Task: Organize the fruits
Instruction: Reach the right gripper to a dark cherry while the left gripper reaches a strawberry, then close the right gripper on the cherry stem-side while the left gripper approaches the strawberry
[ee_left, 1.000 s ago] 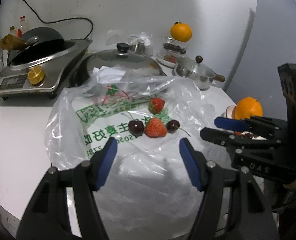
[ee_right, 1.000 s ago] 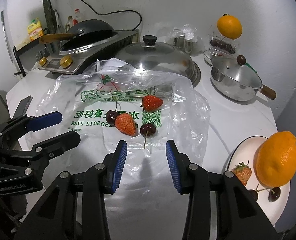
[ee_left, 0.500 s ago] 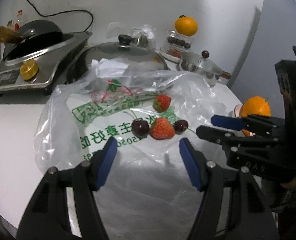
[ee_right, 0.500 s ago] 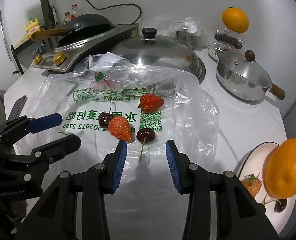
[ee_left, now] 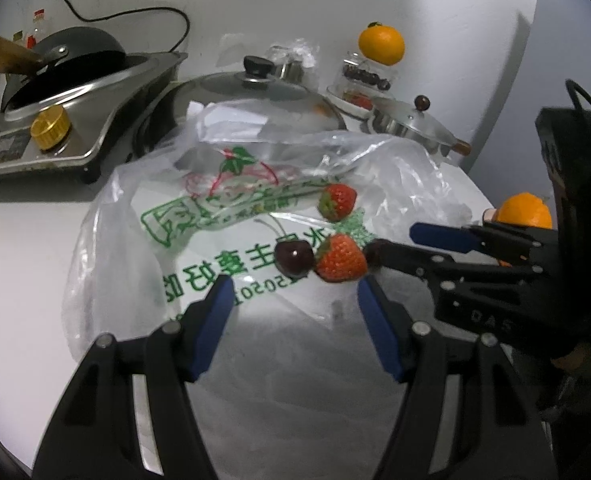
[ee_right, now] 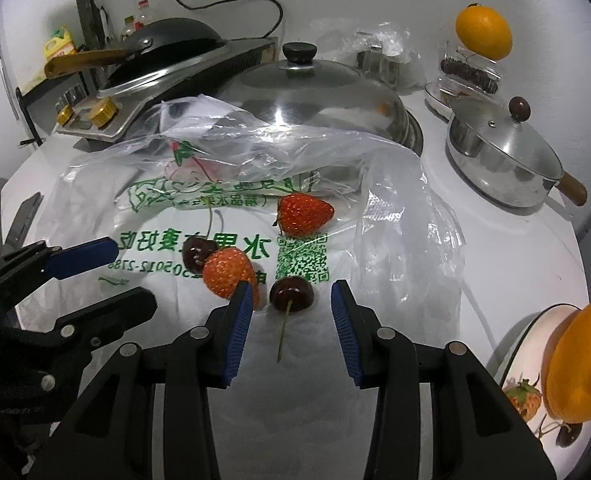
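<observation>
Two strawberries (ee_left: 341, 258) (ee_left: 337, 202) and two dark cherries lie on a flat clear plastic bag (ee_left: 135, 240). My left gripper (ee_left: 293, 300) is open, just short of the left cherry (ee_left: 294, 258) and the near strawberry. My right gripper (ee_right: 291, 304) is open, and the stemmed cherry (ee_right: 291, 294) lies between its blue tips, untouched. The near strawberry (ee_right: 229, 272) sits by the right gripper's left finger. In the right wrist view a white plate (ee_right: 535, 328) at the right holds an orange (ee_right: 583, 360), a strawberry (ee_right: 527, 400) and a cherry (ee_right: 567, 436).
Behind the bag sits a wok under a domed steel lid (ee_right: 315, 100). An induction cooker with a black pan (ee_right: 167, 40) is at the back left. A small lidded pot (ee_right: 503, 152) and an orange on a clear box (ee_right: 483, 32) stand at the back right.
Both grippers have come forward and down toward the fruits on the bag. The stemmed cherry now lies between the right gripper's tips. Neither pair of jaws has changed its width.
</observation>
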Motion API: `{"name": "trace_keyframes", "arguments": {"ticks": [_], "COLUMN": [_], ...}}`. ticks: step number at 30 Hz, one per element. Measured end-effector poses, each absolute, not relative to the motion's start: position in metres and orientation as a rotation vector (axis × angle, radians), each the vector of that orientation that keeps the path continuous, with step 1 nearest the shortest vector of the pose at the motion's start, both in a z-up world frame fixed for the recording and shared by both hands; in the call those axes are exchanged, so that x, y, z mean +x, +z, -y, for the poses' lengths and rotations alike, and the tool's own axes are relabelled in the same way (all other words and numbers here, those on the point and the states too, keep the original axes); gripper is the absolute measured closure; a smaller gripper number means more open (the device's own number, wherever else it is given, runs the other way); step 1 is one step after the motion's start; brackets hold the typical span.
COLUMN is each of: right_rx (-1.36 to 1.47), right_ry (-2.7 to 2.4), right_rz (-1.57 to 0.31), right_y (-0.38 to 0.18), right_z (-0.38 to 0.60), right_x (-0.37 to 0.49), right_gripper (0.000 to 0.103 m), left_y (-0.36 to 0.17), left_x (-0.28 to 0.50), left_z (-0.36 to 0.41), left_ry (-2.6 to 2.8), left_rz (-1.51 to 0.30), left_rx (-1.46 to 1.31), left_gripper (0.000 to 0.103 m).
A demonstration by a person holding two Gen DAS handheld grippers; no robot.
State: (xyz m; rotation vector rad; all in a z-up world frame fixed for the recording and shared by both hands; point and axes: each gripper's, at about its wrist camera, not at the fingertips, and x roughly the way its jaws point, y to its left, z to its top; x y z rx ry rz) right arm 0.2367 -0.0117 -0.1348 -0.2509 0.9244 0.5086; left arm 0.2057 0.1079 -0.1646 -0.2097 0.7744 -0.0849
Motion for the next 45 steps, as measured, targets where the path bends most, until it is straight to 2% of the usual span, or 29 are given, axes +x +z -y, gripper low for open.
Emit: {"name": "trace_keyframes", "arguments": {"ticks": [35, 42, 45], "right_rx": [-0.303, -0.285, -0.291], "right_ry": [0.479, 0.514, 0.535], "right_rz": [-0.940, -0.951, -0.951], "right_y": [-0.146, -0.149, -0.150], "right_z": [0.005, 0.006, 0.004], "right_x": [0.248, 0.244, 0.242], "right_gripper": [0.062, 0.064, 0.068], "left_y": [-0.168, -0.166, -0.165], "left_x": [0.209, 0.206, 0.205], "left_z": [-0.111, -0.112, -0.112], "left_ry": [-0.087, -0.084, -0.078], "left_rz": [-0.782, -0.779, -0.780], "left_rx": [-0.213, -0.210, -0.209], "left_gripper": [0.037, 0.037, 0.037]}}
